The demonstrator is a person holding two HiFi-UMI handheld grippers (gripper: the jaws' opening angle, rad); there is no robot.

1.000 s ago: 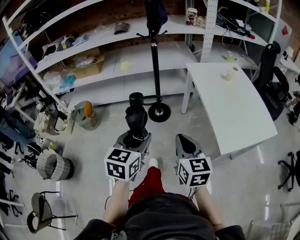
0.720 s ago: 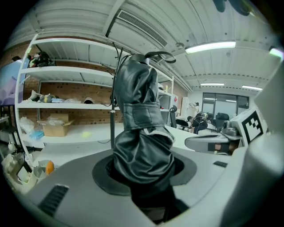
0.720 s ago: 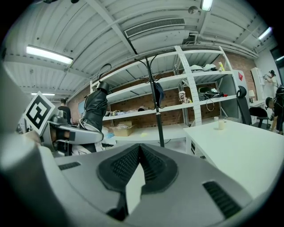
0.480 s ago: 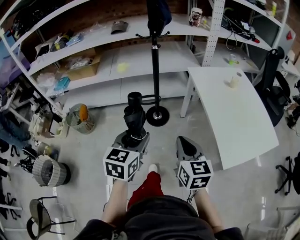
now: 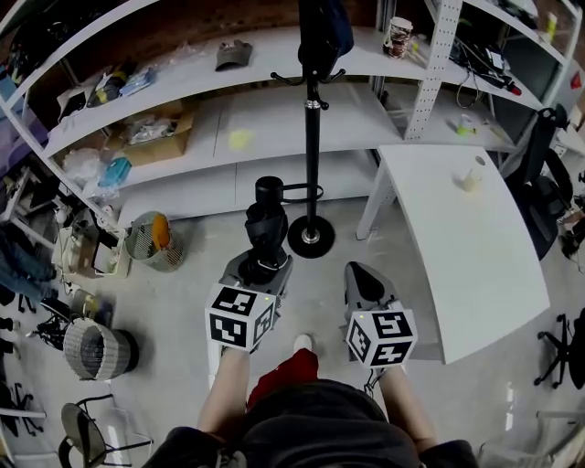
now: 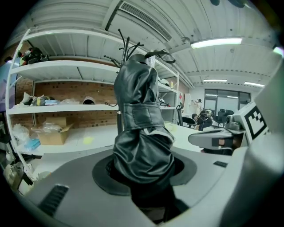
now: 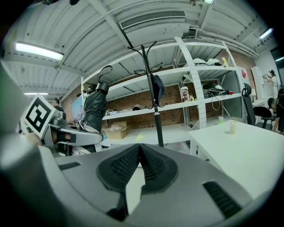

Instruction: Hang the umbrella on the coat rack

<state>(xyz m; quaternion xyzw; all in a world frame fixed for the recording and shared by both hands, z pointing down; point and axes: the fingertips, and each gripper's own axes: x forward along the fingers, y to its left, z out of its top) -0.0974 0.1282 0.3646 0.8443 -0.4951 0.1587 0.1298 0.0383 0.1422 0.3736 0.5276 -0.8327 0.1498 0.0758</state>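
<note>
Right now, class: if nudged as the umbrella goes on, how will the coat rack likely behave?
The coat rack probably tips easily: a tall thin pole on one small round base. The dark item at its top likely adds top-heaviness. The pole looks rigid, unlikely to flex.

The black metal coat rack (image 5: pixel 313 155) stands on the floor just before the long white wall shelving (image 5: pixel 228 123), with a dark cloth garment (image 5: pixel 324 27) hanging at its top. Right of the rack stands the white rectangular table (image 5: pixel 475 265), a small pale cup (image 5: pixel 472 178) on its far end. Left of the rack, a brown cardboard box (image 5: pixel 163 135) lies on the shelving and a round wire basket (image 5: pixel 151 239) stands on the floor. The folded black fabric umbrella (image 5: pixel 265 228) stands upright between the jaws of the left gripper (image 5: pixel 262 267), just left of the rack's base and nearer the person.
</note>
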